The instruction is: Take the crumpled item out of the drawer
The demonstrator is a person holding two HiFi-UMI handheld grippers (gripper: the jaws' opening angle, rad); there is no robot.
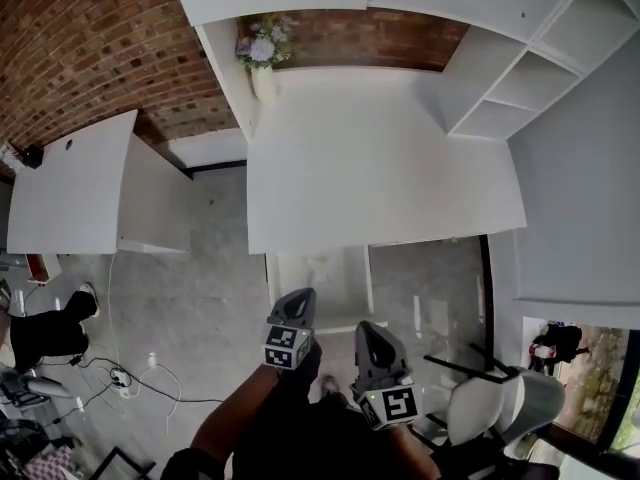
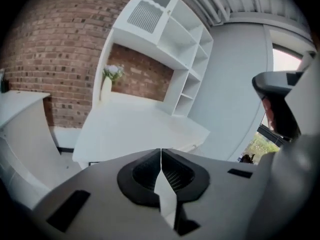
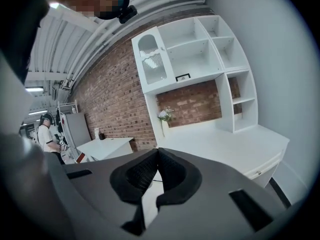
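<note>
Hand-held grippers short of the white counter (image 1: 380, 168).
Jaws together and empty on both left hand-held gripper (image 1: 303, 295) and right hand-held gripper (image 1: 366, 328); flower vase (image 1: 262, 58) at counter's back, chair (image 1: 490, 408) beside the right.

Bright even daylight, strong fisheye bending, dark vignetted corners

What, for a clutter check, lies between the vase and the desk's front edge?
Nothing; in the head view the desk is bare from vase to edge.
</note>
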